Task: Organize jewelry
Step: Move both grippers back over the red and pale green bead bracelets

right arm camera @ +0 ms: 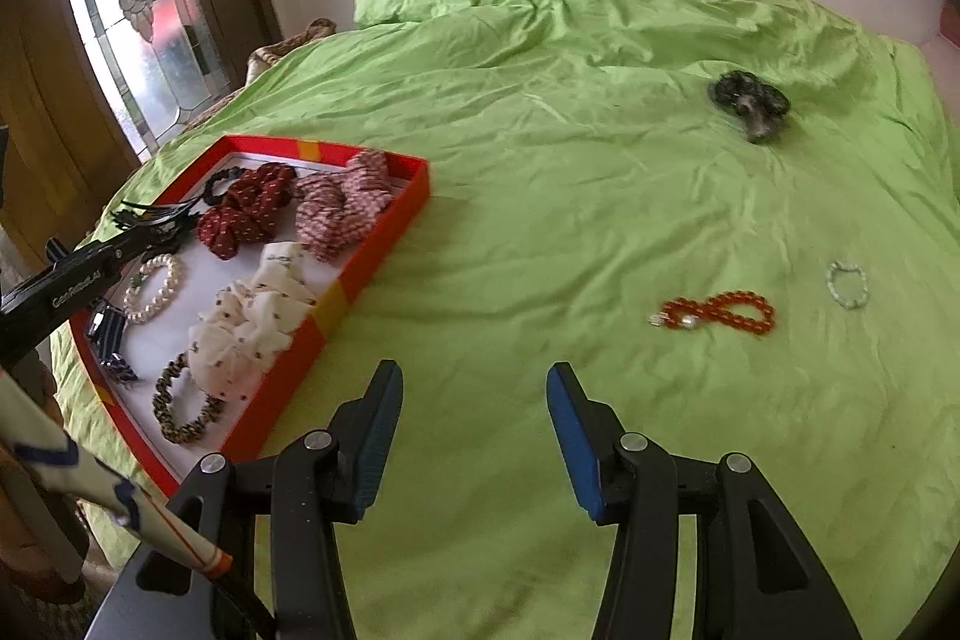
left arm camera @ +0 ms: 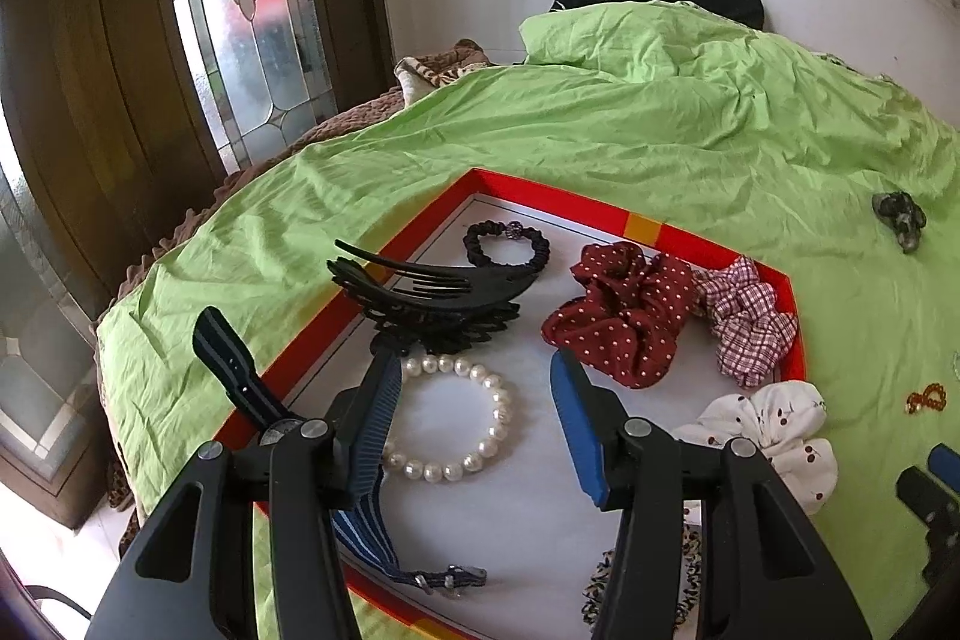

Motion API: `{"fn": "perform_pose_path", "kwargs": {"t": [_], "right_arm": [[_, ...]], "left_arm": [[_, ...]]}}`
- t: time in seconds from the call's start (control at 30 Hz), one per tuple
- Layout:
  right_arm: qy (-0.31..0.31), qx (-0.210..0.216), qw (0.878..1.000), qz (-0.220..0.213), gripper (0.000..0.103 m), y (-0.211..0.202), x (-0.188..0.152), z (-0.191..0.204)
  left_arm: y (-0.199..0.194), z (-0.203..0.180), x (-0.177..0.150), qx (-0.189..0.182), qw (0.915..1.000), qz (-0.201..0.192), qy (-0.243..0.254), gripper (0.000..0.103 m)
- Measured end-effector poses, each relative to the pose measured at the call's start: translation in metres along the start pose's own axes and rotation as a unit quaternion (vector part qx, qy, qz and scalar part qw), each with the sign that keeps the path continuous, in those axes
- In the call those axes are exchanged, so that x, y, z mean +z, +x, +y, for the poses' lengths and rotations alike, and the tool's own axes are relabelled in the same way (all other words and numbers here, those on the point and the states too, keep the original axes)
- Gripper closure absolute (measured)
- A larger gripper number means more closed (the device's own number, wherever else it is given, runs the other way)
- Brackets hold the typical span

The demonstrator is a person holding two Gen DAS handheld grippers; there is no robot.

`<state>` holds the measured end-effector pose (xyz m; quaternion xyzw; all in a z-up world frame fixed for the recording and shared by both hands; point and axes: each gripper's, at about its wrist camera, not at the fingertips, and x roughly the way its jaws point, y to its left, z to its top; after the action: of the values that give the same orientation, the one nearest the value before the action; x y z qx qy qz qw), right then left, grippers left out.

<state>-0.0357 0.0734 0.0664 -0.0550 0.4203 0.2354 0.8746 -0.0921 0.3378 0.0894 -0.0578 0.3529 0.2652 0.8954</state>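
Orange bead bracelet (right arm camera: 717, 313) lies loose on green sheet (right arm camera: 540, 232), well apart from red tray (right arm camera: 384, 244); likely light, limp, slippery-beaded, best pinched across one strand; right gripper (right arm camera: 474, 436) part-open, empty; left gripper (left arm camera: 474, 421) part-open, empty over tray.

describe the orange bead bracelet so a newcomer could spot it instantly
Start at the green sheet covering the bed, then look to the bare stretch right of the red tray. The orange bead bracelet lies there twisted in a figure eight, beside a pale bead bracelet; it is the only orange item.
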Motion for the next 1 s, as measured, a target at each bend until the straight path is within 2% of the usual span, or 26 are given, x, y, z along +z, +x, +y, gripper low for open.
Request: {"fn": "perform_pose_path", "kwargs": {"t": [0.3, 0.47, 0.6, 0.83, 1.0], "right_arm": [[0.029, -0.043, 0.999, -0.008, 0.048, -0.02, -0.008, -0.059], [0.06, -0.073, 0.995, -0.01, 0.048, -0.035, -0.02, -0.106], [0.094, -0.099, 0.991, -0.013, 0.048, -0.054, -0.036, -0.15], [0.164, -0.13, 0.978, -0.02, 0.048, -0.082, -0.062, -0.217], [0.205, -0.14, 0.968, -0.022, 0.047, -0.094, -0.077, -0.255]], "left_arm": [[-0.005, -0.02, -0.005, -0.003, 0.9997, -0.004, 0.024, 0.052], [-0.009, -0.038, -0.011, -0.003, 0.9988, -0.009, 0.048, 0.052], [-0.02, -0.049, -0.015, -0.01, 0.9979, -0.03, 0.056, 0.052], [-0.062, -0.068, -0.029, -0.045, 0.9914, -0.107, 0.06, 0.052], [-0.083, -0.089, -0.035, -0.085, 0.9876, -0.103, 0.081, 0.048]]}}
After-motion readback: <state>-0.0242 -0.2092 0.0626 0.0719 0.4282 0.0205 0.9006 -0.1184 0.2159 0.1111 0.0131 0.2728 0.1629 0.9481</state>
